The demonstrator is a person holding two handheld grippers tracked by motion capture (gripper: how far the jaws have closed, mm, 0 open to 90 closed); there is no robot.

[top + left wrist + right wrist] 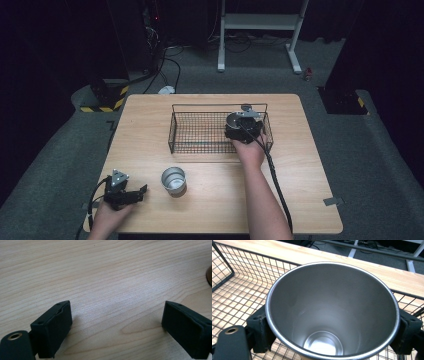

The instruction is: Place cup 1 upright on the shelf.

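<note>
In the right gripper view a steel cup (pixel 332 312) sits at the centre of the frame, clamped between the right gripper (pixel 332 335), one jaw on each side, above the wire basket (pixel 234 290). In the high view, the left gripper (pixel 131 196) rests at lower left with jaws spread, beside a second cup (pixel 173 180).
</note>
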